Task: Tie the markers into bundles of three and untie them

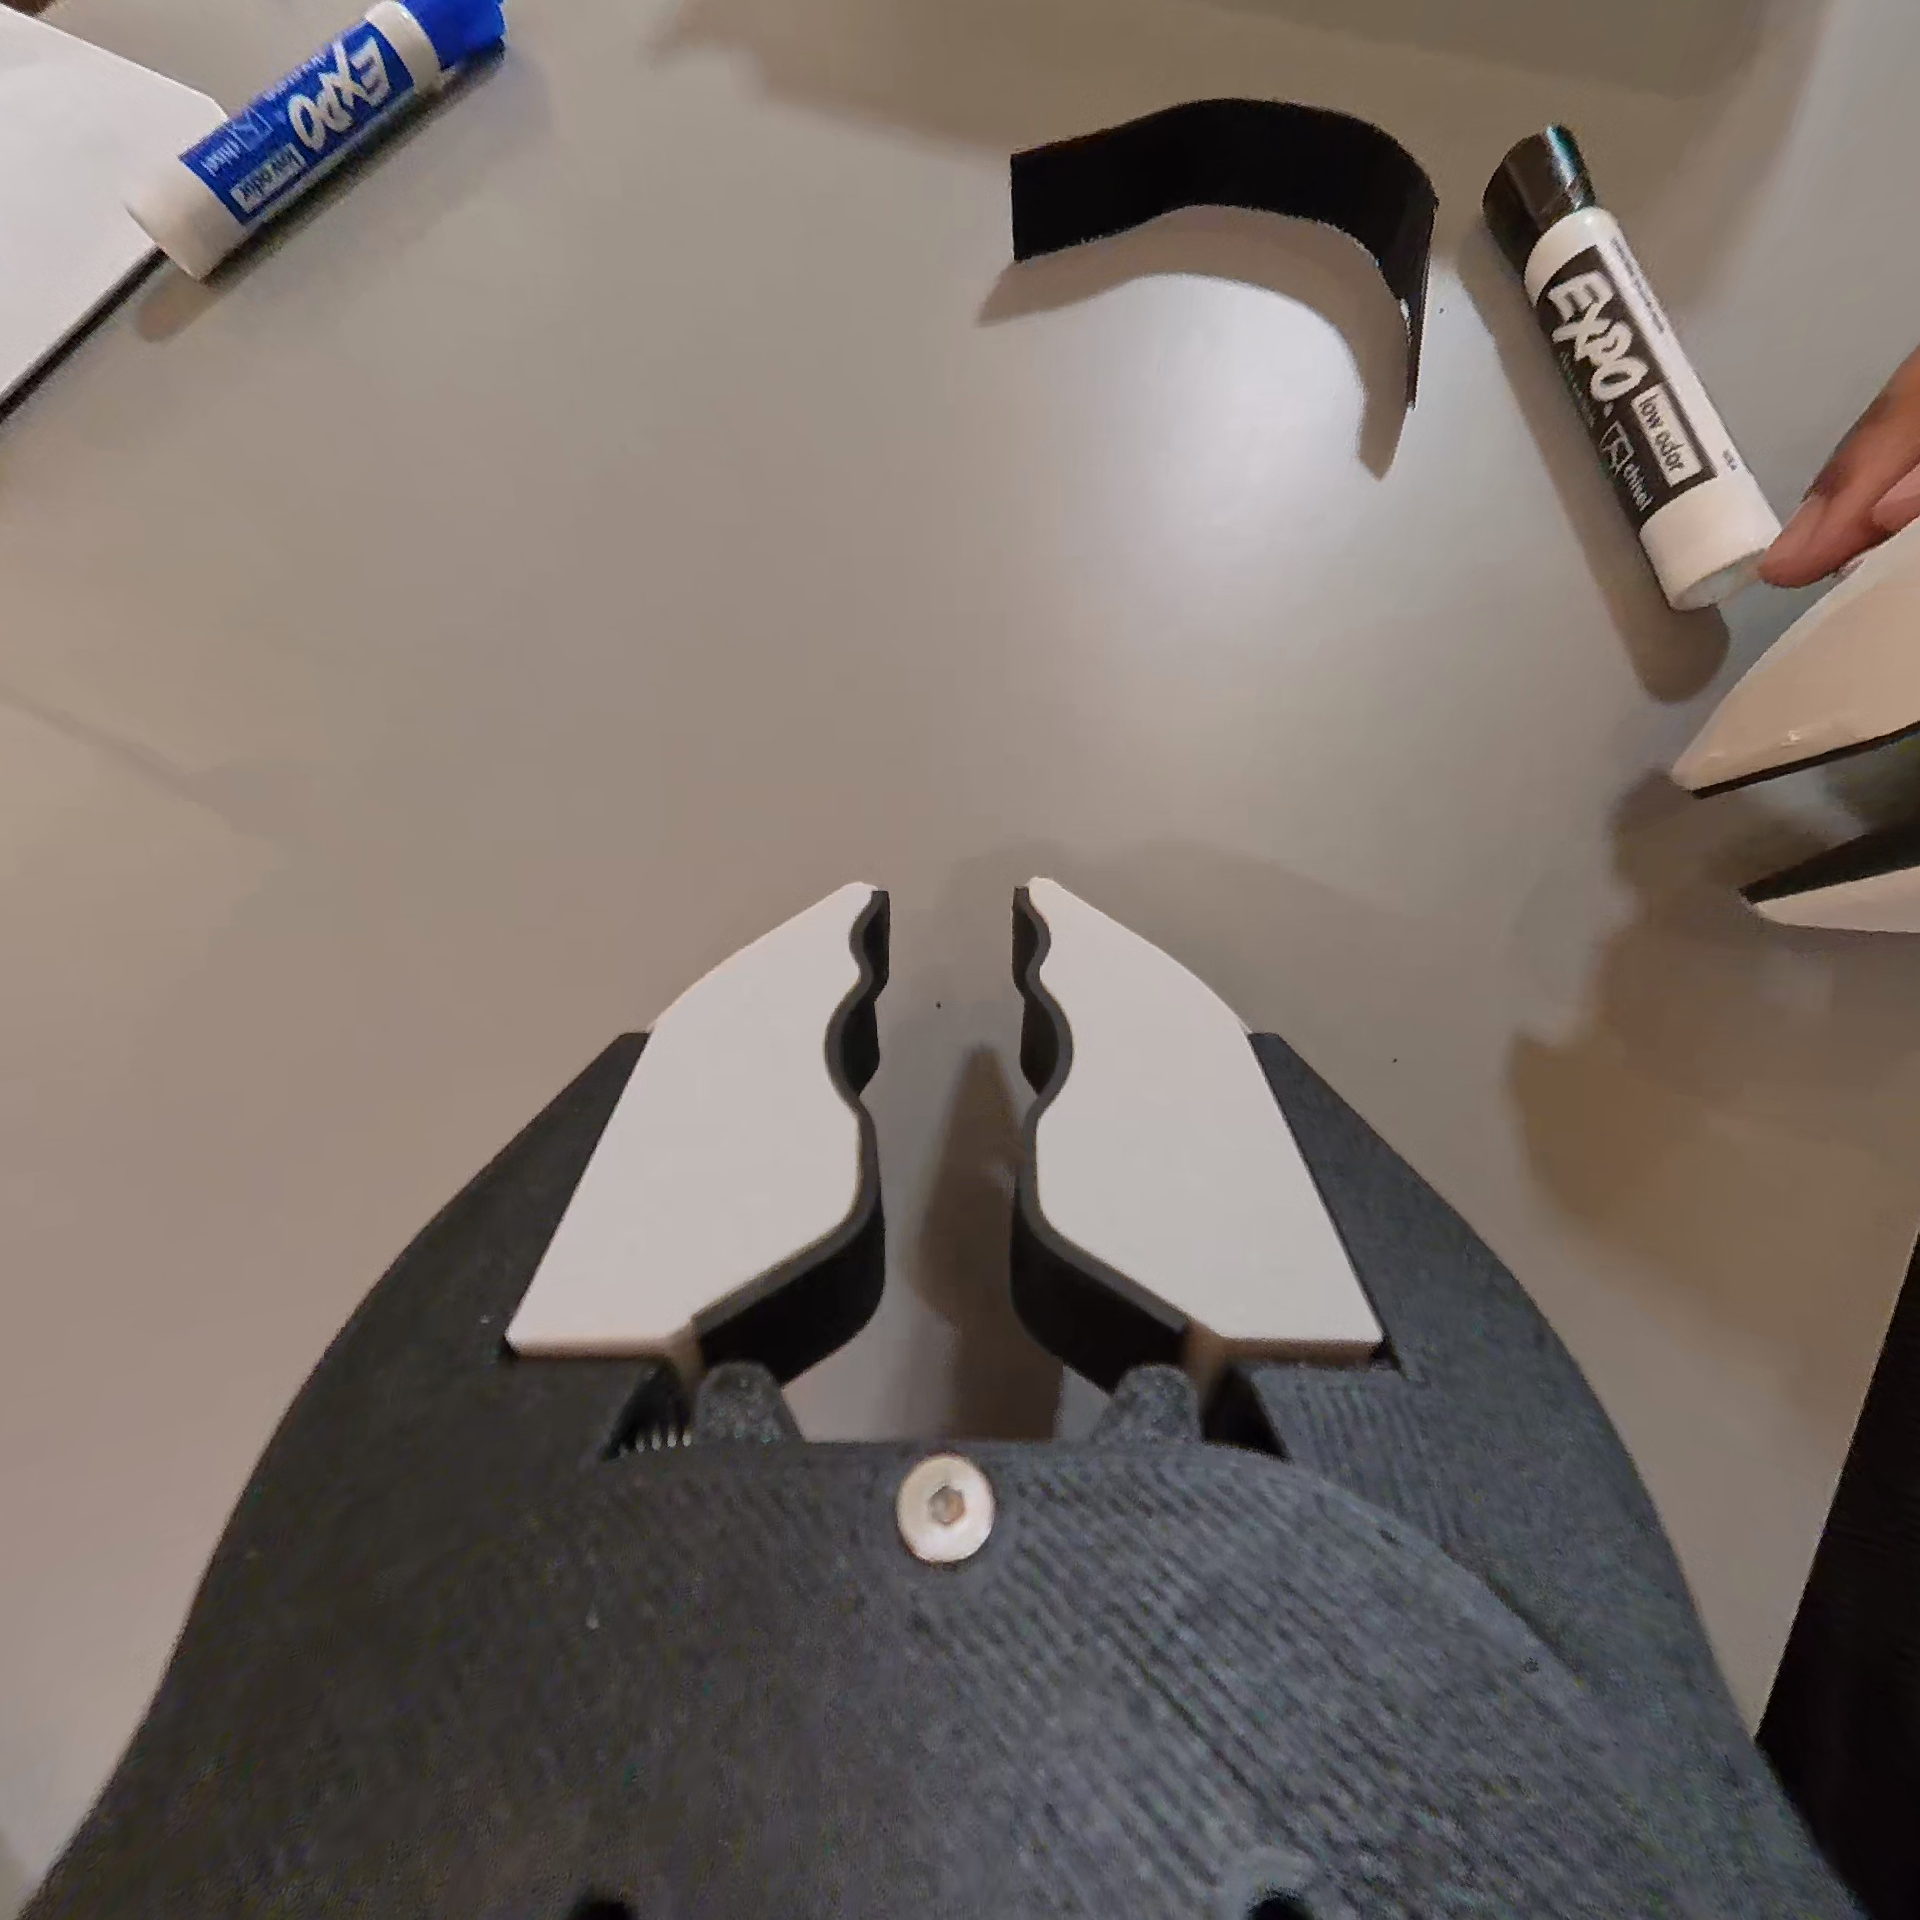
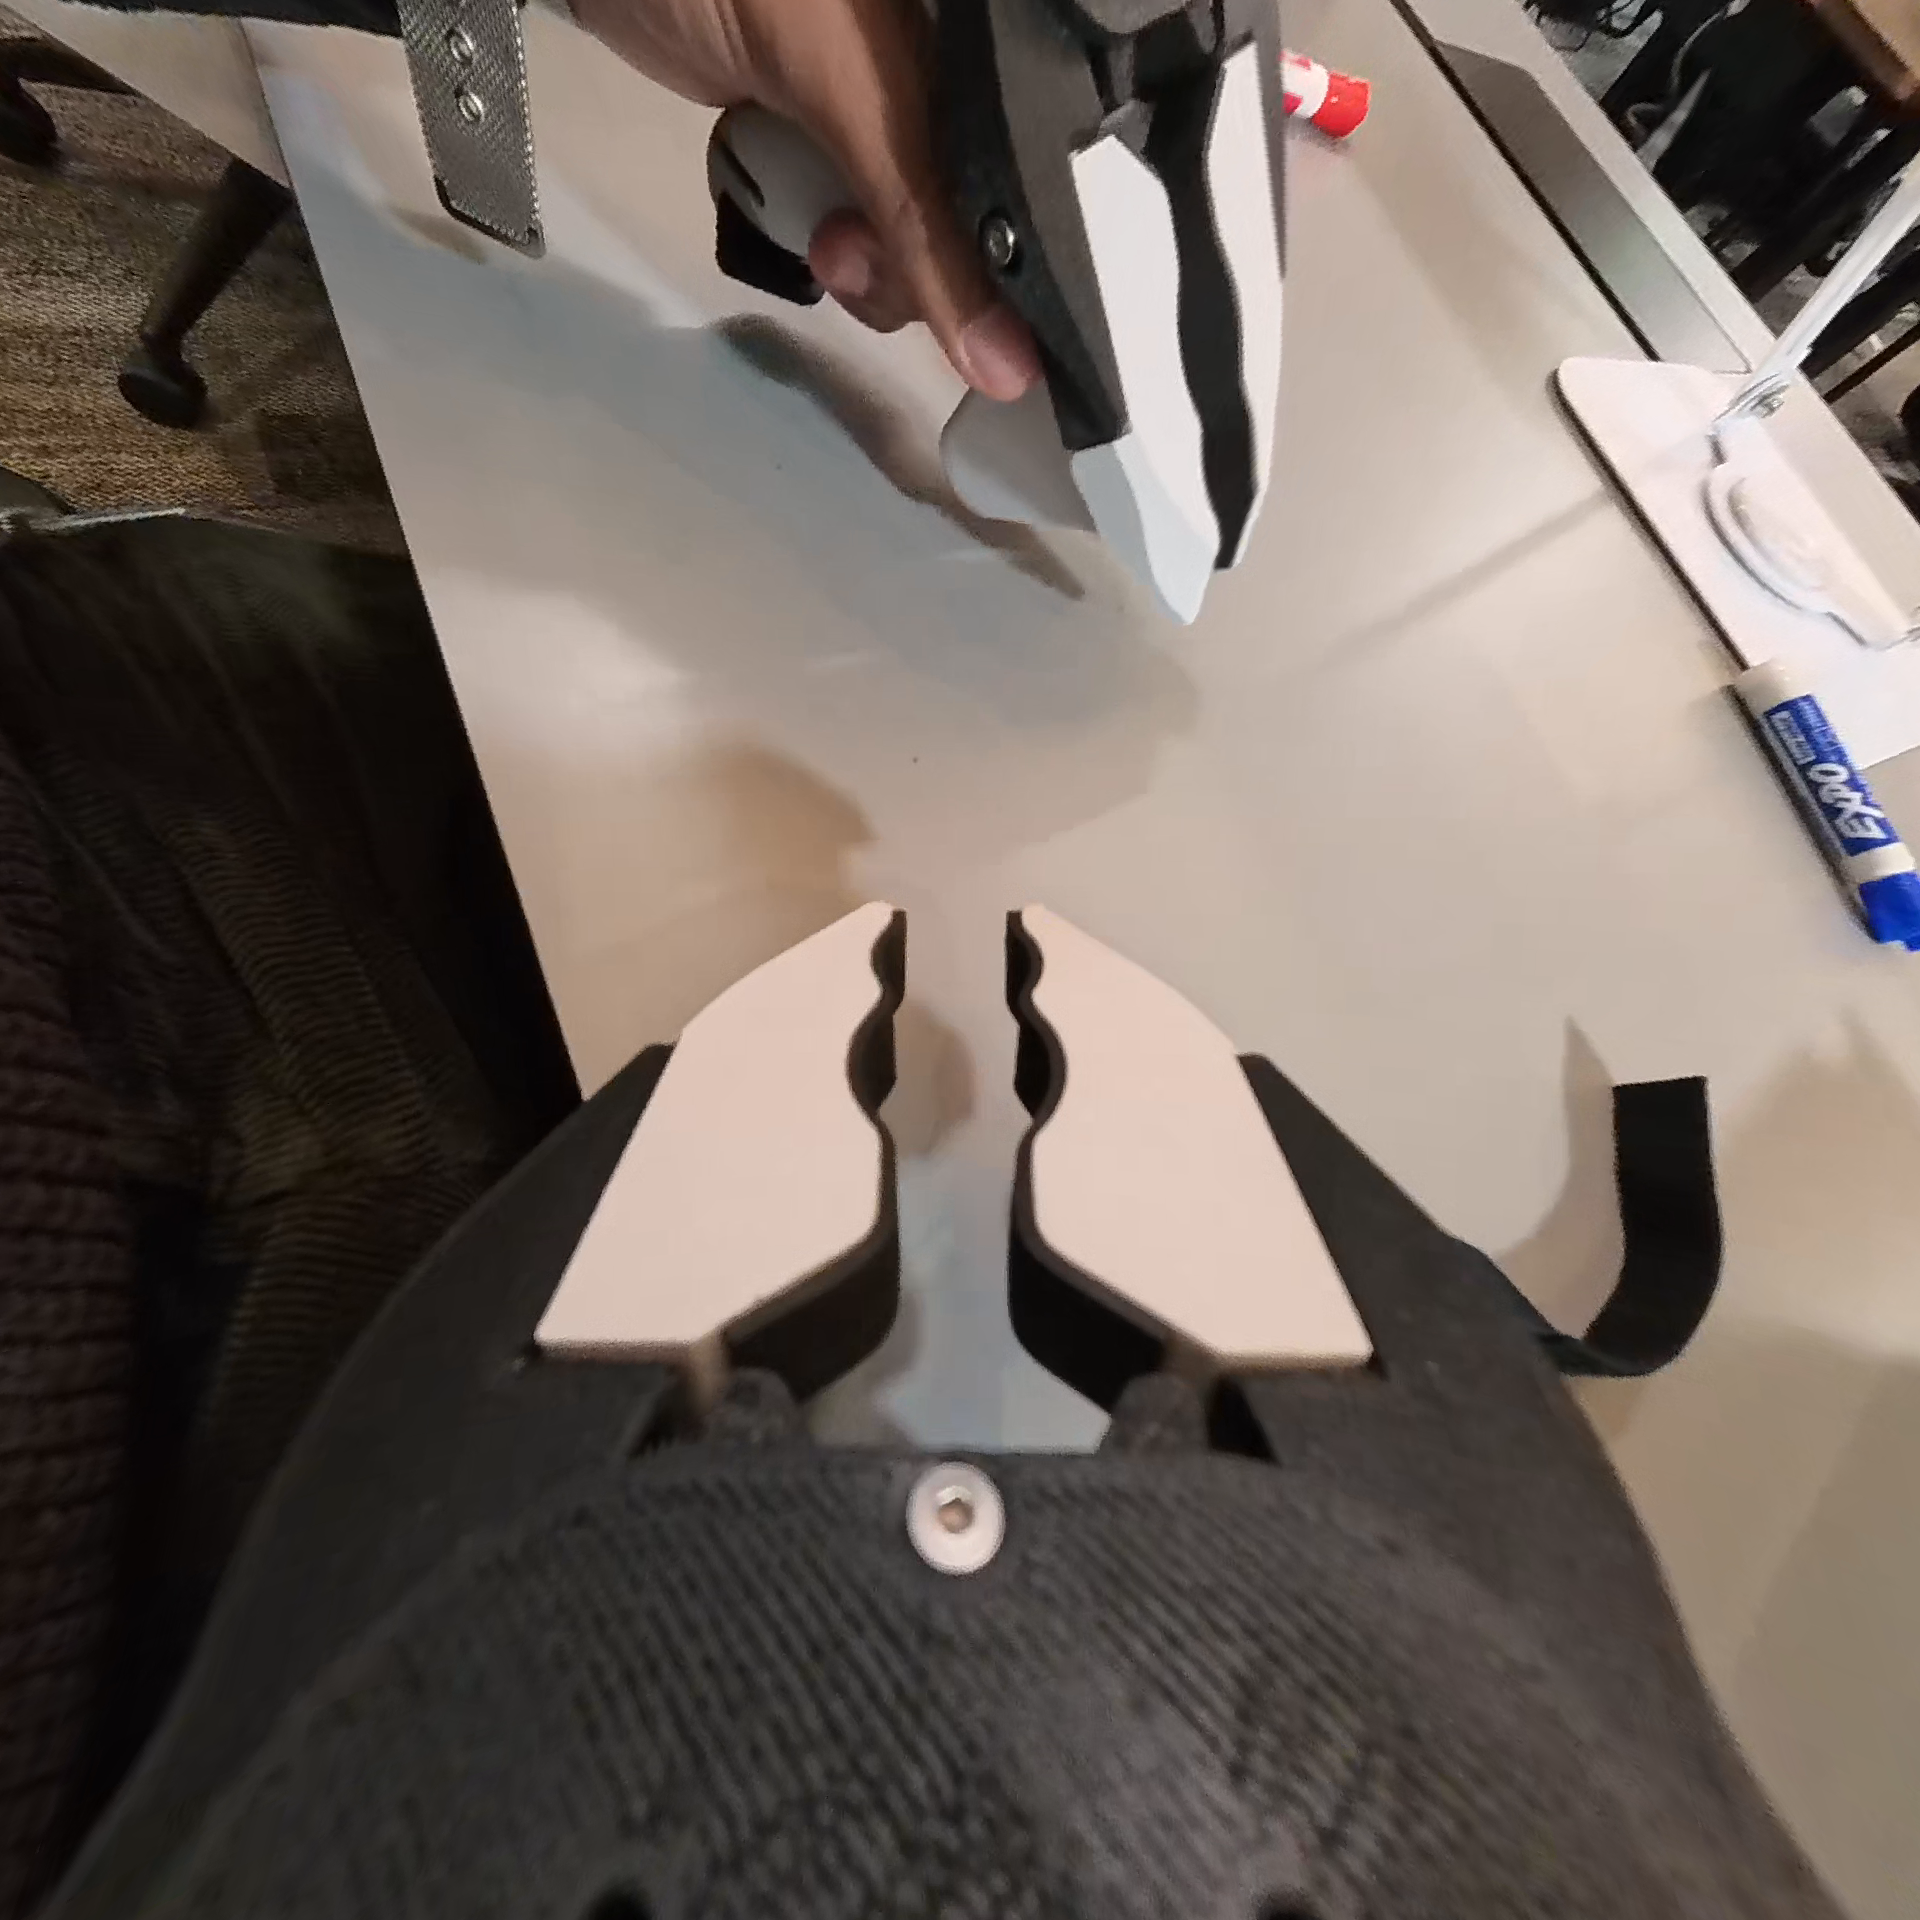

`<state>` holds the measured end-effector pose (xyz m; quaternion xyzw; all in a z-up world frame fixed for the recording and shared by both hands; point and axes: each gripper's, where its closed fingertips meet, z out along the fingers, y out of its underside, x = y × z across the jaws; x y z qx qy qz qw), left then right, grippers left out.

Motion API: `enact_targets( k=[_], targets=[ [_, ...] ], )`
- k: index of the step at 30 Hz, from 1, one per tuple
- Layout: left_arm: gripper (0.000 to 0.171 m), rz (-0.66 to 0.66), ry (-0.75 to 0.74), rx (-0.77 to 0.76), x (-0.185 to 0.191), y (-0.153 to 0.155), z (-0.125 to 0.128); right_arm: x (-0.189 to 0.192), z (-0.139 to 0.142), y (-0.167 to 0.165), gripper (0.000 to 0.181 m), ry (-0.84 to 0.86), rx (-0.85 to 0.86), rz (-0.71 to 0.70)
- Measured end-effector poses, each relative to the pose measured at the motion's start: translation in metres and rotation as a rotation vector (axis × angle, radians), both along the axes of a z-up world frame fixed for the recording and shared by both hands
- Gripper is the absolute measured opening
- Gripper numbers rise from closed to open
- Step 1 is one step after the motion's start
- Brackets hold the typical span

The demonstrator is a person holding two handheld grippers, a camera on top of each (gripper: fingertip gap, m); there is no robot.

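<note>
Nearest to us in the left wrist view is the left gripper [image 1: 951, 904], its 2 white fingers parted by a narrow gap with nothing between them, hovering over the pale grey table [image 1: 623, 623]. Going left to right across the far side, we see a blue marker [image 1: 317, 130] lying at a slant with its back end touching a white board [image 1: 62, 208], then a black hook-and-loop strap [image 1: 1236, 187] curled loose on the table, then a black marker [image 1: 1621, 364] just beside it, capped end pointing away. At the right edge, a fingertip [image 1: 1829, 540] touches the black marker's near end, and the right gripper's white finger tips [image 1: 1787, 727] come in below it.

From the right wrist view, the right gripper [image 2: 956, 945] is also slightly apart and empty, above the table near its edge. To the left we see dark knit clothing [image 2: 156, 1039] and carpet beyond. Ahead, a hand [image 2: 883, 239] holds the left gripper [image 2: 1205, 540], pointed down at the table; we see a dark gap between its fingers. A red marker [image 2: 1325, 94] lies far behind it. Right of that sit a white base plate [image 2: 1662, 488], the blue marker [image 2: 1829, 810] against its near edge, and the black strap [image 2: 1673, 1226] curling beside our right finger. None of the markers is bundled.
</note>
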<state>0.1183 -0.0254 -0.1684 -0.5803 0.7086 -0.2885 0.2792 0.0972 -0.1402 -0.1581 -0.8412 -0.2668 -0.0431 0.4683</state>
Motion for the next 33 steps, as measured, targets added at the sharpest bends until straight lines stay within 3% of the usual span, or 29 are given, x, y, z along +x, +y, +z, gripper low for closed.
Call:
enact_targets(
  k=[6,11,16,19,22,25,33],
  targets=[
    [0.027,0.013,0.006,-0.002,0.000,0.002,-0.002,0.003,0.004,0.002,0.015,-0.023,0.031,-0.009],
    [0.030,0.022,0.001,0.001,0.001,0.003,-0.001,0.013,0.034,0.006,0.007,-0.005,0.192,-0.070],
    [0.031,0.124,-0.086,0.019,0.010,0.015,0.012,0.058,0.052,0.010,0.044,-0.003,0.291,-0.317],
    [0.011,0.142,-0.170,0.020,0.011,0.017,0.027,0.081,0.060,0.006,0.058,0.088,0.320,-0.437],
    [0.003,0.156,-0.220,-0.073,0.012,0.016,0.036,0.097,0.066,0.001,0.035,0.221,0.341,-0.517],
    [0.003,0.185,-0.244,-0.182,0.011,0.018,0.042,0.114,0.077,-0.005,0.000,0.216,0.394,-0.589],
    [0.004,0.193,-0.241,-0.195,0.006,0.021,0.046,0.125,0.086,0.002,0.000,0.328,0.458,-0.632]
  ],
)
